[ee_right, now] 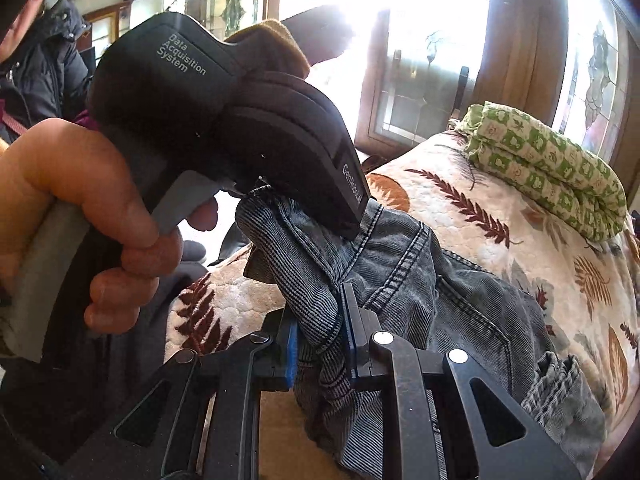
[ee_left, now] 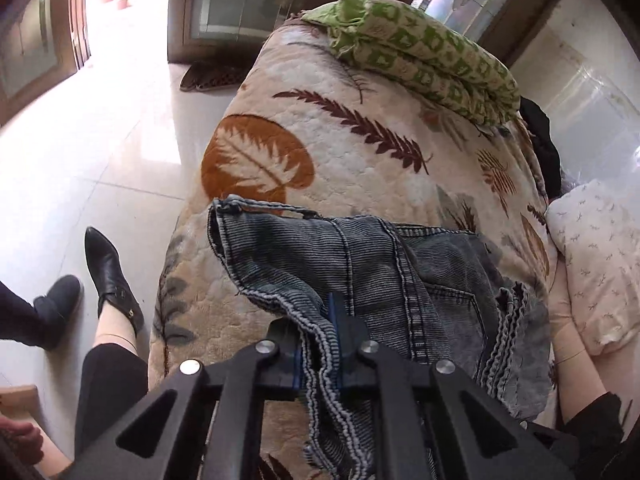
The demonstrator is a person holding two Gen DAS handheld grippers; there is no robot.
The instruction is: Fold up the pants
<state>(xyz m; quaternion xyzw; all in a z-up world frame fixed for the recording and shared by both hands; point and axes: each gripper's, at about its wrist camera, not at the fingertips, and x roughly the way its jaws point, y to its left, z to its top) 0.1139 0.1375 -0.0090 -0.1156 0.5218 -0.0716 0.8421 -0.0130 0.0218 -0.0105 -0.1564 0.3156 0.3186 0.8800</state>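
Note:
Grey ribbed denim pants (ee_left: 384, 264) lie bunched on a leaf-patterned blanket (ee_left: 352, 148) that covers a sofa or bed. In the left wrist view my left gripper (ee_left: 318, 344) is shut on a frayed edge of the pants, with cloth pinched between its blue pads. The right wrist view shows my right gripper (ee_right: 320, 340) shut on another fold of the same pants (ee_right: 404, 272). The left gripper's black body (ee_right: 224, 120), held in a hand (ee_right: 80, 208), sits just left of and above the right one, over the pants' upper edge.
A folded green-patterned cloth (ee_left: 424, 60) lies at the far end of the blanket. A pale pillow (ee_left: 596, 256) rests at the right. White tiled floor (ee_left: 80, 168) and a person's black shoes (ee_left: 112, 280) are to the left. Wooden doors with glass stand behind.

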